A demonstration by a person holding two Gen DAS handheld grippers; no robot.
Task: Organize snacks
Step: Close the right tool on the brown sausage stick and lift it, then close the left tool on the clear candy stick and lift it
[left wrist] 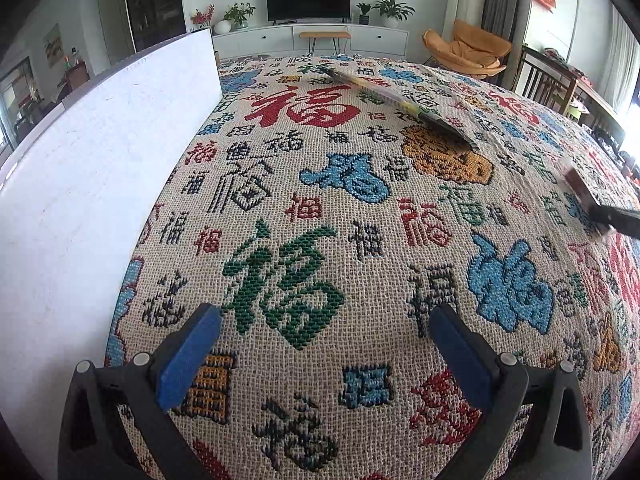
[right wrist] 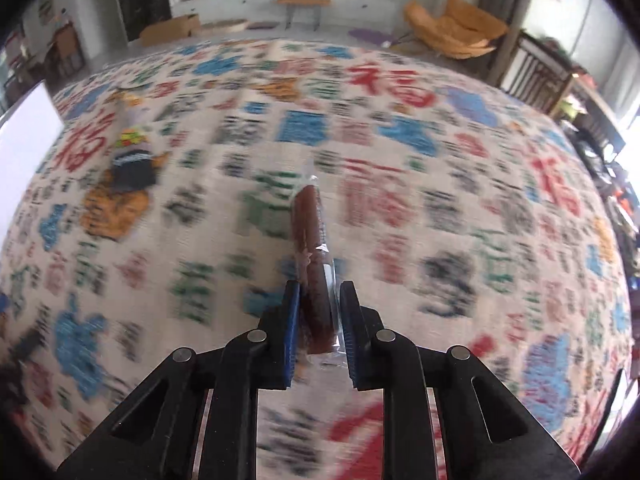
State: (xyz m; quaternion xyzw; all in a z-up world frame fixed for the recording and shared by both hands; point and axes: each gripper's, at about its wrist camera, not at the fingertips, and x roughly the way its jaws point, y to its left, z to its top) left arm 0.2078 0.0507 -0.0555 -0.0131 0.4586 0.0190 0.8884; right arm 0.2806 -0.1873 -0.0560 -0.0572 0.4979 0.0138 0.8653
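Note:
My right gripper [right wrist: 319,292] is shut on a brown sausage stick in clear wrap [right wrist: 311,240], held above the patterned cloth; the view is blurred by motion. A flat colourful snack packet [right wrist: 130,148] lies on the cloth to the left; it also shows in the left wrist view [left wrist: 400,100], far ahead. My left gripper [left wrist: 326,320] is open and empty, low over the cloth. A white box [left wrist: 80,184] stands on its left. The right gripper with the stick shows at the right edge of the left wrist view [left wrist: 592,200].
The table is covered by a woven cloth with red, blue and green characters [left wrist: 320,208]. The white box shows at the left edge of the right wrist view [right wrist: 28,120]. Chairs [left wrist: 552,80] stand past the table's right side.

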